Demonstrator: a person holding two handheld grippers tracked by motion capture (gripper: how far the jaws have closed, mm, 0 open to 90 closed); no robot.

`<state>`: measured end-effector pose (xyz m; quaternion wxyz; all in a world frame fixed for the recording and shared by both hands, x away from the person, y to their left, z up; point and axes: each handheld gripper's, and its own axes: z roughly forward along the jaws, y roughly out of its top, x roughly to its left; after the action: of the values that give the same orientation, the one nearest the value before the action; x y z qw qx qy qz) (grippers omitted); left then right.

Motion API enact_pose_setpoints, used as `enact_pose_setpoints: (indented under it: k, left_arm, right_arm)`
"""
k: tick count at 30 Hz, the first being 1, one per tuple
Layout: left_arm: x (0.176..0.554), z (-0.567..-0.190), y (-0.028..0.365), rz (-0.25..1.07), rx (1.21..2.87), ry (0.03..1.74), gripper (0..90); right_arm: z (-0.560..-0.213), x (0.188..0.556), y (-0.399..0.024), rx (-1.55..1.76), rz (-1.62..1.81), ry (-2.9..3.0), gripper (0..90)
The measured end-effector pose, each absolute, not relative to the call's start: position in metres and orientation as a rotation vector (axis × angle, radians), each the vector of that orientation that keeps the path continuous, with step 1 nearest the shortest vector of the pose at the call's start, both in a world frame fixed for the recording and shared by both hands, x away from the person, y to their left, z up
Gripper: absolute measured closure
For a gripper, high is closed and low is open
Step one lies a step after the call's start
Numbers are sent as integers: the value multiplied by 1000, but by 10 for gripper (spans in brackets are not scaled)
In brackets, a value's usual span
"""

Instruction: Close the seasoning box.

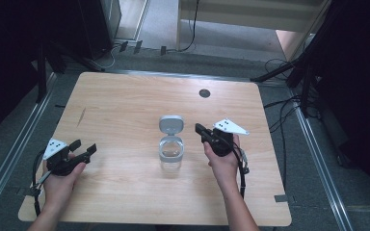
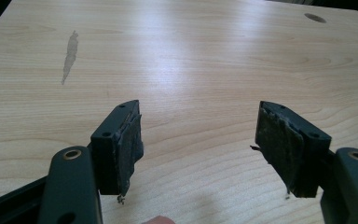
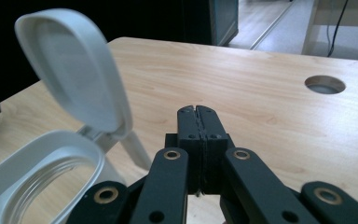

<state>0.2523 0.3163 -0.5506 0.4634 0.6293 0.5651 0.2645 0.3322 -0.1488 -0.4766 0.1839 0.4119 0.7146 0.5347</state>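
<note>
A clear jar (image 1: 171, 155) with a white collar stands at the middle of the wooden table (image 1: 125, 106). Its hinged white lid (image 1: 171, 123) is flipped up and back. In the right gripper view the lid (image 3: 74, 70) rises at the left above the jar's open mouth (image 3: 37, 172). My right gripper (image 1: 200, 128) is shut with nothing in it, just right of the jar, its jaws pressed together (image 3: 198, 110). My left gripper (image 1: 83, 147) rests near the table's left edge, open, with bare wood between its jaws (image 2: 198, 140).
A round cable hole (image 1: 204, 93) sits near the table's far edge, also seen as a hole (image 3: 325, 84) in the right gripper view. A grey smear (image 2: 69, 53) marks the wood at the left. Cables and stands lie on the floor beyond.
</note>
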Motion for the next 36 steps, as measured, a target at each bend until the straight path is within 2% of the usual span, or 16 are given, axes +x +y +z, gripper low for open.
enact_pose_setpoints:
  k: [22, 29, 36]
  left_arm:
    - [253, -551, 316, 656, 1553, 1394, 326]
    - [253, -551, 315, 659, 1551, 1397, 328]
    - [253, -550, 314, 661, 1564, 1400, 330]
  right_arm:
    - [-450, 362, -124, 1154, 1579, 2012, 900]
    - [-444, 352, -114, 1103, 1609, 2050, 900]
    - [-449, 334, -126, 1086, 1648, 2046, 896]
